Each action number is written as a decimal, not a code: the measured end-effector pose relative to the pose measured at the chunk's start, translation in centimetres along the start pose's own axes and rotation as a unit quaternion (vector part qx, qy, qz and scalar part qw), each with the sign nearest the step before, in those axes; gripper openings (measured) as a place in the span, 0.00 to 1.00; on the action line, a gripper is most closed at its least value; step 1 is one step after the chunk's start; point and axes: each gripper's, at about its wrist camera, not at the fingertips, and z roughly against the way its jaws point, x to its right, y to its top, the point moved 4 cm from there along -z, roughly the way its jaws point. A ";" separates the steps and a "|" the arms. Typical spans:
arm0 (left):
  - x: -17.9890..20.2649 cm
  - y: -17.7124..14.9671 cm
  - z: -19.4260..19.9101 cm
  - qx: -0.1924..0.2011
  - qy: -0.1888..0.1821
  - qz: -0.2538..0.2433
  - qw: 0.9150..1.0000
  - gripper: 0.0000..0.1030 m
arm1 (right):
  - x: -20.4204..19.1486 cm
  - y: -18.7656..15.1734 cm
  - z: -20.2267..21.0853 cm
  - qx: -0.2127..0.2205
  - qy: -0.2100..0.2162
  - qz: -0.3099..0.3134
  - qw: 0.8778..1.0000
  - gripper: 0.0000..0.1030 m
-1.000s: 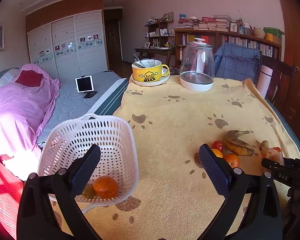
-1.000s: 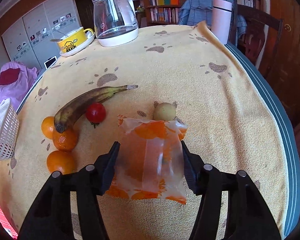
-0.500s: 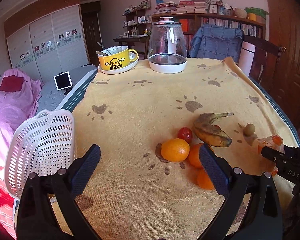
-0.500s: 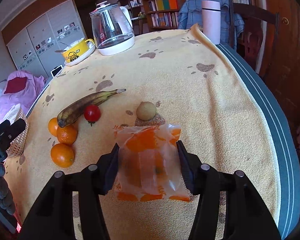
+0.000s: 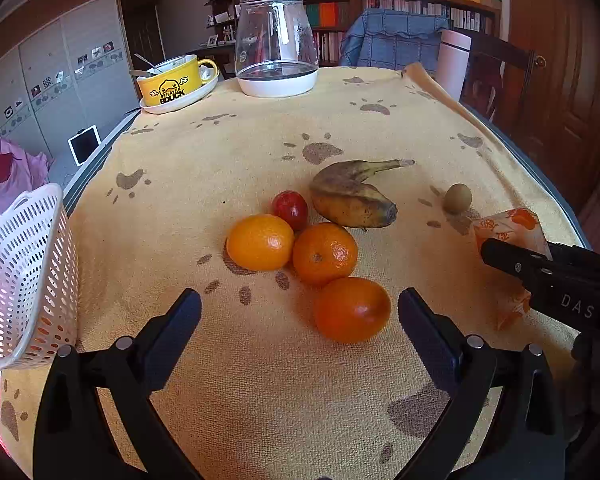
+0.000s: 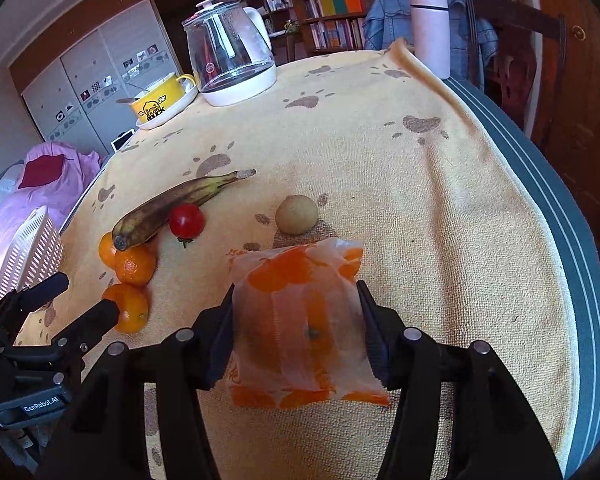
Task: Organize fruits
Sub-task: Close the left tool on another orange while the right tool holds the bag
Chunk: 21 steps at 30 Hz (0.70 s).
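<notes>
The left gripper [image 5: 300, 320] was held low and level over the bench [image 5: 260, 380], its fingers [image 5: 176, 320] spread wide and released, gripping nothing. Just ahead of them, nearer the right-hand finger, lay the closest orange [image 5: 352, 309]; the right wrist view showed that finger's tip just beside this fruit, though whether they touched could not be told. Beyond it sat a second orange [image 5: 325, 253] and, left of that, a third orange [image 5: 260, 242], the three in a tight cluster. Farther on lay a small red tomato [image 5: 290, 210] beside a spotted banana [image 5: 352, 196], with a small brownish fruit [image 5: 457, 198] off to the right. Left of the left finger stood a white basket [image 5: 24, 280] at the bench edge. The right gripper [image 6: 296, 340] was also held low, tipped slightly downward, its fingers [image 6: 220, 340] clenched on an orange-printed plastic bag [image 6: 300, 320] from both sides. Its contents showed only as orange shapes through the plastic. At the far end of the bench stood a yellow mug [image 5: 172, 82] on a saucer and a glass kettle [image 5: 276, 56].
</notes>
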 end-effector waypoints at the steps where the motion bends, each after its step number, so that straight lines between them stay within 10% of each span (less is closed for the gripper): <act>1: 0.0 0.0 0.0 0.000 -0.001 0.001 1.000 0.97 | 0.0 0.0 0.0 -0.001 0.000 -0.001 1.000 0.54; 6: 0.2 0.0 -0.6 -0.012 -0.014 0.000 1.000 0.95 | 0.0 -0.1 -0.2 -0.002 -0.002 -0.001 1.000 0.55; 21: 1.0 -0.8 -1.7 -0.045 -0.083 -0.001 0.996 0.42 | -0.1 -0.3 -0.5 -0.008 -0.002 -0.001 1.000 0.56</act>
